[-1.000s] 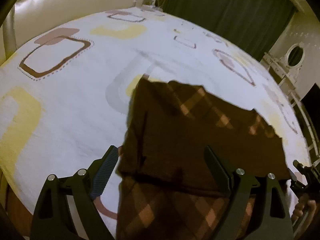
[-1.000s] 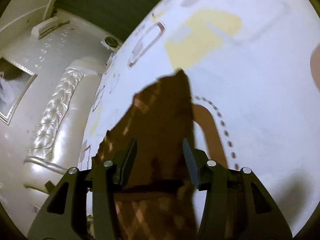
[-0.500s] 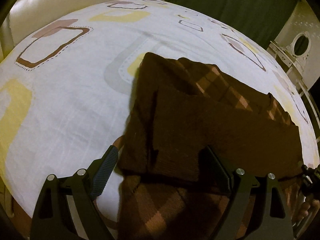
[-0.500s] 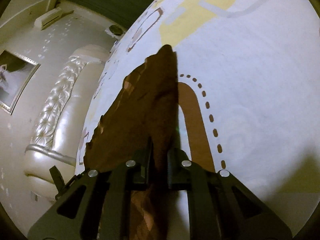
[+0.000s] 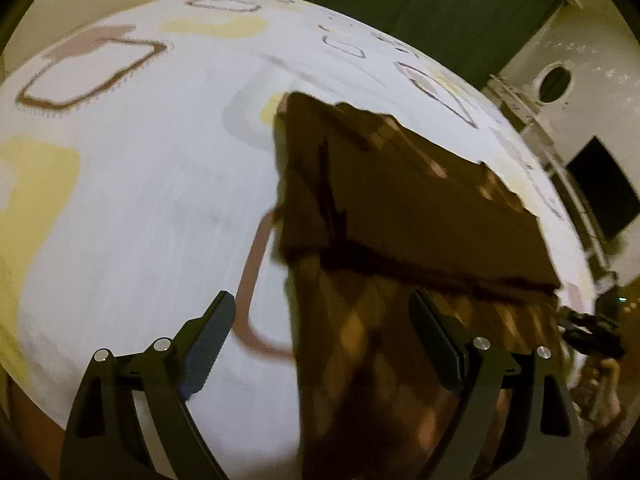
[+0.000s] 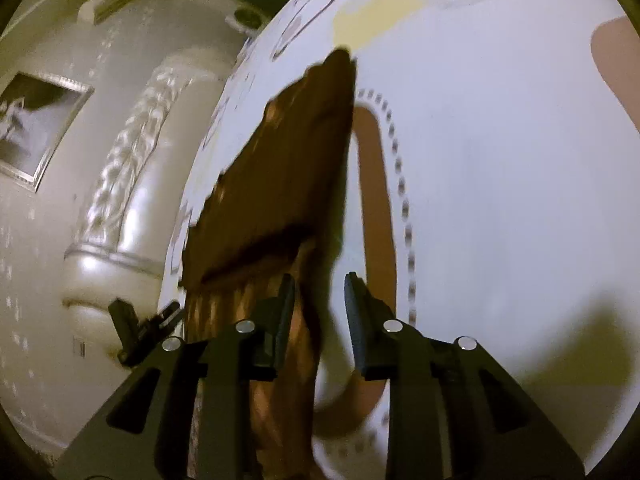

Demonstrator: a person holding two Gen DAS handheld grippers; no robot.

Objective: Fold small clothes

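Note:
A brown plaid garment (image 5: 420,216) lies on the white patterned bed sheet (image 5: 152,200), its far half folded over onto the near half. My left gripper (image 5: 322,304) is open wide just above the garment's near left edge, touching nothing. In the right wrist view the same garment (image 6: 280,176) runs away from me. My right gripper (image 6: 320,284) is over its right edge with the jaws opening; the cloth edge sits between the fingers, and the pads do not press on it. The picture is blurred by motion.
A cream padded headboard (image 6: 120,200) and a framed picture (image 6: 36,128) are at the left in the right wrist view. Dark green curtains (image 5: 420,4) hang beyond the bed. The other gripper and a hand (image 5: 592,340) show at the right edge of the left wrist view.
My right gripper pinched the garment's edge half a second ago and its fingers have now parted. Both grippers have drawn back toward the near side. The folded flap stays on the garment.

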